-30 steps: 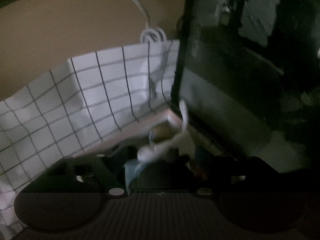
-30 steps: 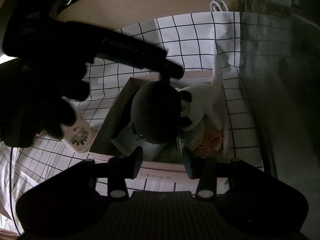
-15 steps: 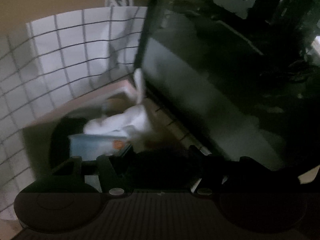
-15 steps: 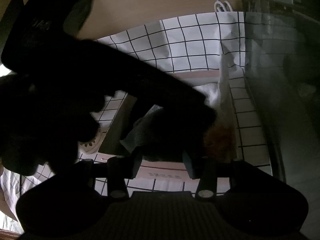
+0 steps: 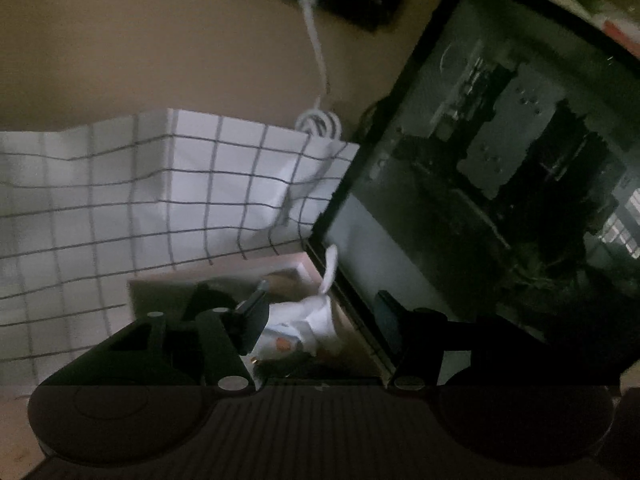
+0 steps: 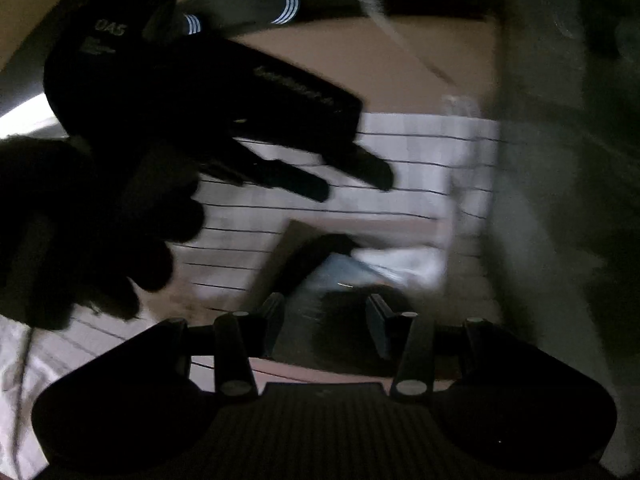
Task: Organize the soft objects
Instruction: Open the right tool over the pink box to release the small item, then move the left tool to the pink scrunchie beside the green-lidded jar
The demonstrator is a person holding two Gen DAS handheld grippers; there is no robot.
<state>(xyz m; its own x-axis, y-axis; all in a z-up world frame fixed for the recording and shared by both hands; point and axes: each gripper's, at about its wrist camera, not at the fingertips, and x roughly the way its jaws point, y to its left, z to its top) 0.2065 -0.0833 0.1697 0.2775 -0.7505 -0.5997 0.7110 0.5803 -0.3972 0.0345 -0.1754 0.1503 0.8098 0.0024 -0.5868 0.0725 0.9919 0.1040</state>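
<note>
My left tongs point(image 5: 316, 316) hang above the box point(image 5: 298, 266) with their fingers spread wide and nothing between them. The white plush point(image 5: 316, 314) lies inside the box at its end nearest the dark glass case point(image 5: 500, 184), one ear poking up over the rim. My right tongs point(image 6: 325, 322) are also parted and bare, low over the near edge of the box point(image 6: 288, 236), where a bluish soft thing point(image 6: 340, 272) lies blurred. The box sits on a checked cloth point(image 5: 120, 200). A white cable point(image 5: 316, 44) runs beyond the cloth.
</note>
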